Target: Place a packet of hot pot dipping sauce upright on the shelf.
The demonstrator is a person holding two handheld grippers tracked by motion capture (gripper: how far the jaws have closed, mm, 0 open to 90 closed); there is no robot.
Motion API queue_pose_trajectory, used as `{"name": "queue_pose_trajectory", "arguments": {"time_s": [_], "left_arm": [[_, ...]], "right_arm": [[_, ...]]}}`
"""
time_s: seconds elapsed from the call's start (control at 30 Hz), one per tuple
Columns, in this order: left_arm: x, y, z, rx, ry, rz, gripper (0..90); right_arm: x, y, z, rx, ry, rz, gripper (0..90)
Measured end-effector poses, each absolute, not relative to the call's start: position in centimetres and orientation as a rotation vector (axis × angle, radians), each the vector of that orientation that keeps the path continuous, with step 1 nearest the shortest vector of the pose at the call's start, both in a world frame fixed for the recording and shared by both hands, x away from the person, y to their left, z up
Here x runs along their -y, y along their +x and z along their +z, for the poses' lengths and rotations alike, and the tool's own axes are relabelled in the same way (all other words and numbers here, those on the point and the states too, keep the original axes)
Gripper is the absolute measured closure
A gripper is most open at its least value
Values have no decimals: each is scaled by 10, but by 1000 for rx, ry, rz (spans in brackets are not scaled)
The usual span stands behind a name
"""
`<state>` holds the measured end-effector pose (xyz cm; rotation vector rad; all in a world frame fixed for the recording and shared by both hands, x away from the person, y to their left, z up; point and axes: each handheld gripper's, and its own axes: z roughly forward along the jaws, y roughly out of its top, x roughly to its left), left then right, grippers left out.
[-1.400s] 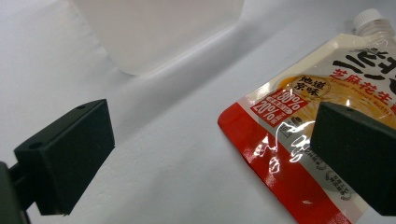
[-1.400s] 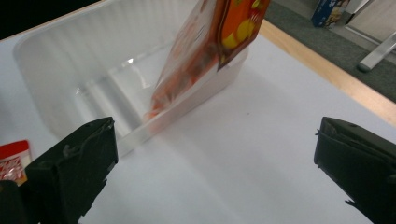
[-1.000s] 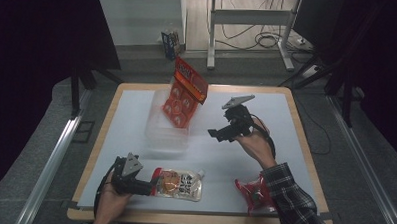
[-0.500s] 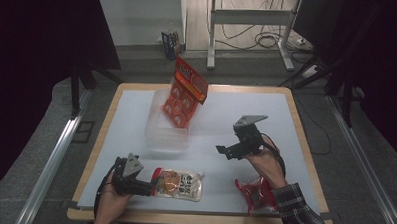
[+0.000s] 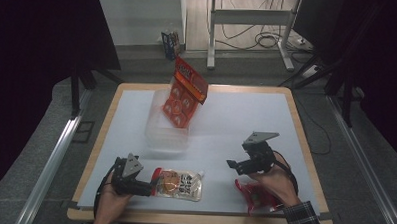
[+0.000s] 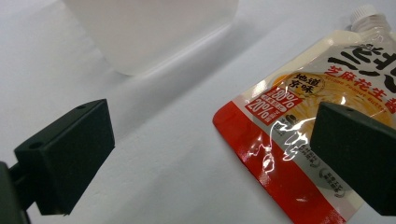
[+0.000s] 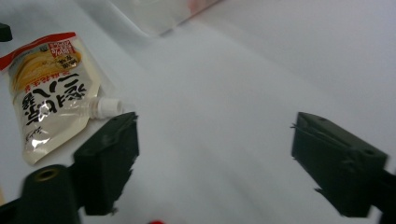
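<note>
**At the near edge of the table: a spouted pouch between two open grippers**

At seven o'clock on the table [image 5: 221, 118], the left gripper [image 5: 146, 186] lies low with its jaws spread wide and empty. In the left gripper view, one jaw hangs over the red bottom corner of the spouted sauce pouch [image 5: 180, 184] and the other stands over bare table, so nothing is pinched.

The pouch lies flat at six o'clock, its white screw cap [image 7: 106, 106] pointing towards the right gripper. It looks light, soft and glossy, so its filled belly would likely bulge and slide between the pads. The flat sealed bottom edge or the stiff neck under the cap seem the surer places to take hold.

At eleven o'clock stands a clear plastic container [image 5: 167, 126] with an orange snack bag [image 5: 184, 94] leaning upright in it, well clear of the pouch.

At four o'clock, the right gripper [image 5: 237, 166] hovers over bare table. Its jaws have just been closing a little but stand wide, with nothing between them. Just below that hand lies a red packet [image 5: 256, 196], partly hidden by the wrist. Nothing blocks either gripper's path to the pouch.
</note>
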<state>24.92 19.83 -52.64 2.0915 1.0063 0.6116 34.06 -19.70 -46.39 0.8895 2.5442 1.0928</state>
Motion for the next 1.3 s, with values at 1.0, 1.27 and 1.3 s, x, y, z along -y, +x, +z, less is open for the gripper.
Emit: {"name": "queue_pose_trajectory", "arguments": {"time_s": [1.0, 1.27, 1.3], "left_arm": [[-196, 249, -527, -1006, 2103, 612, 0], [-194, 249, -527, -1004, 2113, 615, 0], [-194, 249, -527, -1002, 2114, 616, 0]], "right_arm": [[278, 243, -491, -2659, 942, 908, 886], [285, 236, -498, -2674, 964, 825, 887], [284, 237, -498, -2671, 961, 817, 887]]}}
